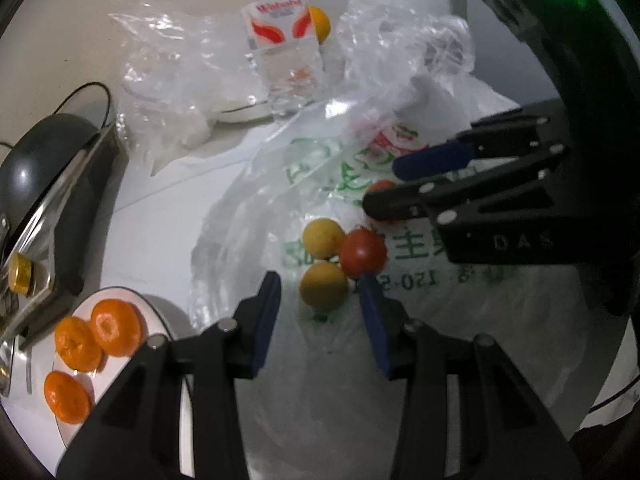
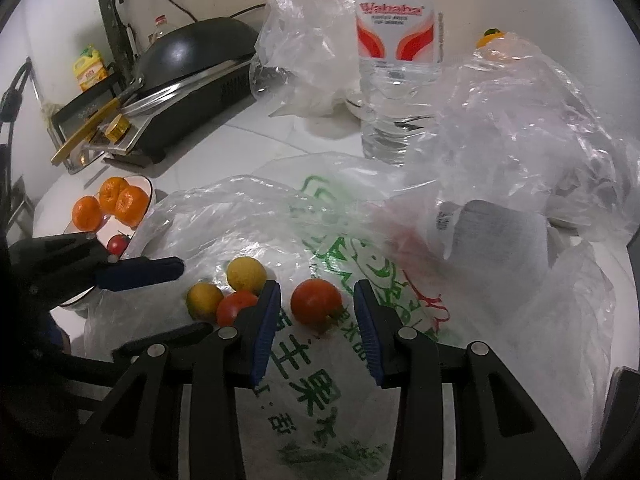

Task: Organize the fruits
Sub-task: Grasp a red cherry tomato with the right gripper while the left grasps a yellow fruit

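Blue-padded fingers of the left gripper [image 1: 320,316] fill the foreground of the left wrist view, jaws parted and empty, poised above a yellow fruit [image 1: 323,289] on a flattened printed plastic bag [image 1: 420,280]; a second yellow fruit [image 1: 322,237] and a red tomato [image 1: 363,256] lie touching it on the same bag, none enclosed by the film; the right gripper [image 1: 380,186] enters from the right with its tips at another tomato [image 1: 380,188], mostly hidden there. In the right wrist view, the right gripper [image 2: 316,322] stands with jaws apart on either side of that tomato [image 2: 316,301], the pads clear of its skin; nothing is gripped; beside it lie the two yellow fruits [image 2: 246,273] [image 2: 204,300] and the other tomato [image 2: 234,307]. White plate [image 1: 154,312], left of the bag: three mandarins [image 1: 116,327] piled together; the right wrist view shows a small tomato [image 2: 118,243] on the same plate [image 2: 149,192]. Behind the bag: a clear water bottle [image 2: 394,60] with a red and white label, upright; crumpled clear plastic bags [image 2: 520,128], contents indistinct; one orange fruit [image 1: 320,24] near the bottle. At far left, a dark pan [image 2: 192,50] rests on a cooker [image 2: 192,100].
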{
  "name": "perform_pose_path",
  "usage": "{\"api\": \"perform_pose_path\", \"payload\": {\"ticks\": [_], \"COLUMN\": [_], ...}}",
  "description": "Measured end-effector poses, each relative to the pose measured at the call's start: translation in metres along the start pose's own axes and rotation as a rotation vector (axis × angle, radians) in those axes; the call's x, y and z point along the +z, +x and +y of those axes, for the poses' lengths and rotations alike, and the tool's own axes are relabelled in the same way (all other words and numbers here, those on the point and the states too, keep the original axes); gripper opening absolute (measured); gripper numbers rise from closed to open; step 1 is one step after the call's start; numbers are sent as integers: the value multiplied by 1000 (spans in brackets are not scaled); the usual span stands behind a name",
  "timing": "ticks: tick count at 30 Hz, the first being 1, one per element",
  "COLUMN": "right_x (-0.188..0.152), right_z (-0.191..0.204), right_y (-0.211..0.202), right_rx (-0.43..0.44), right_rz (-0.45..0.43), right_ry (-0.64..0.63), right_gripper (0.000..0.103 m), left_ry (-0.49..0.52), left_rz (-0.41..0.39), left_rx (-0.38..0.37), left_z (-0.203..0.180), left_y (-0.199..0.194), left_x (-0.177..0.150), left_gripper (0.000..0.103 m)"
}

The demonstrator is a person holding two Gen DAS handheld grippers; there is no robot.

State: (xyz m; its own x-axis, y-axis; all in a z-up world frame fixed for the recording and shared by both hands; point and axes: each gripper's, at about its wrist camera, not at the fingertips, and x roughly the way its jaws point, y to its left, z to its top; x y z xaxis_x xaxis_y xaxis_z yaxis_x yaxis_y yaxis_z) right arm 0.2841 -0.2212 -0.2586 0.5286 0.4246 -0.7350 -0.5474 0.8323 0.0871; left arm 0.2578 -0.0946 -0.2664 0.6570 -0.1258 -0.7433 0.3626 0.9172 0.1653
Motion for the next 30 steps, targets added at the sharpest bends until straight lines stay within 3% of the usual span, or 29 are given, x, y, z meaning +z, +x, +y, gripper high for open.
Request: {"api": "perform_pose_path", "payload": {"ticks": [7, 15, 30], "right_x": [-1, -2, -2], "right_z": [0, 2, 20], "right_y": [11, 14, -11], "right_rx": [-5, -16, -39], "right_rz": [39, 46, 8], "right_ry": [0, -17, -46], "right_gripper": [40, 31, 30], "left_ry": [20, 37, 21], "left_rz": [4, -10, -85], "left_rx": [-26, -48, -65], "left_z": [0, -1, -3], "left_y": [8, 7, -33], "left_x": [1, 2, 2], "left_gripper": [41, 27, 27]}}
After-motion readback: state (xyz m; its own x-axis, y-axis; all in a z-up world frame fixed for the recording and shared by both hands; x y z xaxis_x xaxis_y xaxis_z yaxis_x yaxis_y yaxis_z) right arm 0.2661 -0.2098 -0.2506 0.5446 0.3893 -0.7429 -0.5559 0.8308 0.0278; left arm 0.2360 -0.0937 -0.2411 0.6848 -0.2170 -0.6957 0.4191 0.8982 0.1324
